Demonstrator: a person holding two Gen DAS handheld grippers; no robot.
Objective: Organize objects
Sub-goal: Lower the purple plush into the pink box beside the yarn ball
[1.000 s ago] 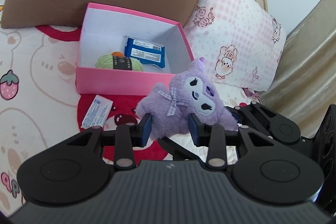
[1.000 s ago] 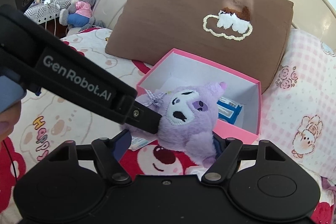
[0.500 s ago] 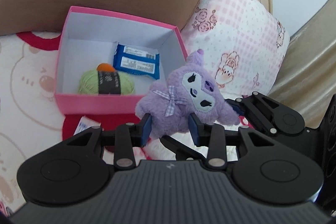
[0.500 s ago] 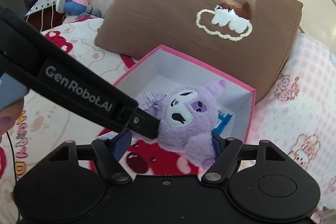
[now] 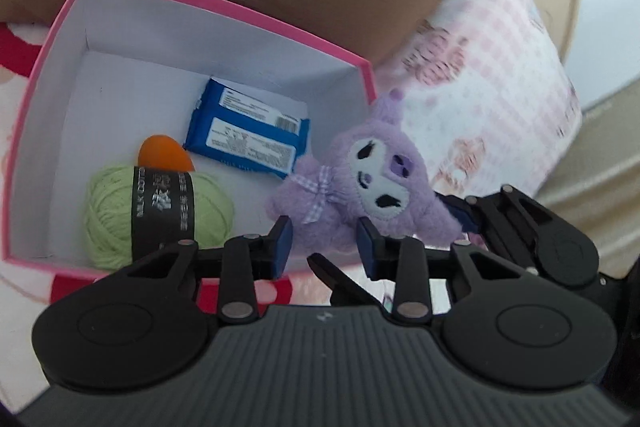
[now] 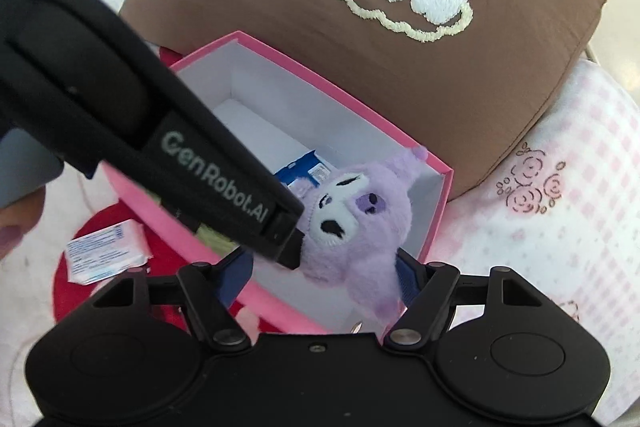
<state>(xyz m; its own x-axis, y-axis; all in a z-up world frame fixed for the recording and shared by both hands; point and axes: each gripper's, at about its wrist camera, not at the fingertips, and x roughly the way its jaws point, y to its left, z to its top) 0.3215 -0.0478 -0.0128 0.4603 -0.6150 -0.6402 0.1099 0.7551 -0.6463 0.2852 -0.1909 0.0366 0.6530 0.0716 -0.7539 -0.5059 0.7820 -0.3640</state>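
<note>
Holding the purple plush toy (image 5: 362, 187) between them, both grippers have it up over the near right corner of the pink box (image 5: 224, 1). The left gripper (image 5: 325, 242) has its blue pads pressed into the toy's lower body from either side, so it's clamped on the plush. The right gripper (image 6: 320, 273) comes in from the other side; one blue pad sits against the toy's flank on the right, but its left finger is partly hidden behind the left gripper's black arm, so honestly I can't tell for sure if it's squeezing or just cradling.

The toy's white face points up and out, a little checked bow at its neck, one ear sticking up against the box's right wall. It's tilted, not sitting flat, and hangs above the box floor rather than resting on it as far as I can see.

Inside the box: a ball of light green yarn (image 5: 158, 211) with a black label band in the near left part, an orange thing (image 5: 164, 154) just behind and touching it, and a blue snack packet (image 5: 248, 133) lying flat toward the middle back.

Outside, a small white and blue sachet (image 6: 106, 253) lies on the red patch of bedspread just beside the box's near side. A brown pillow (image 6: 400, 67) with a stitched cloud leans right behind the box, and a pink checked pillow (image 6: 560, 227) is off to the right.
</note>
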